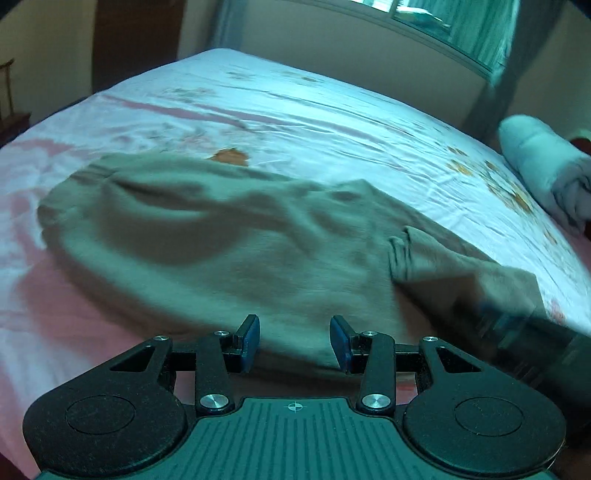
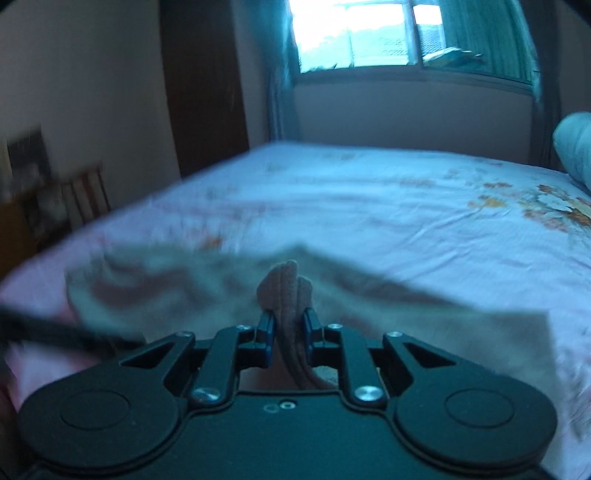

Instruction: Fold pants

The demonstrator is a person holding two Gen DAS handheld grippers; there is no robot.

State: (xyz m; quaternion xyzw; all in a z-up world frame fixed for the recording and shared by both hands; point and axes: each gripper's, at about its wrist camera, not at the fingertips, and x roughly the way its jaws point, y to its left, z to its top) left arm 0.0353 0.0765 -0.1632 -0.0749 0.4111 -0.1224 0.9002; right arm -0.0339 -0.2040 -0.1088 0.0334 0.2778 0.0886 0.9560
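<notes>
Greyish-brown pants (image 1: 221, 240) lie spread and rumpled across the bed, blurred by motion. My left gripper (image 1: 295, 341) hovers low over their near edge. Its blue pads (image 1: 248, 343) stand well apart, and smooth cloth lies between and under them without being pinched. My right gripper (image 2: 289, 328) is shut on a bunched fold of the pants (image 2: 286, 291), which sticks up between the pads and trails down behind them. The rest of the pants (image 2: 424, 321) stretch out to both sides of it. In the left wrist view the right gripper (image 1: 517, 325) is a dark blur on the cloth at the right.
The bed carries a white and pink flowered sheet (image 1: 295, 103), bare beyond the pants. A rolled white bundle (image 1: 535, 158) lies at the bed's right edge. A window (image 2: 351, 33) is in the far wall. A dark door (image 2: 203, 92) and furniture (image 2: 85, 192) stand left of the bed.
</notes>
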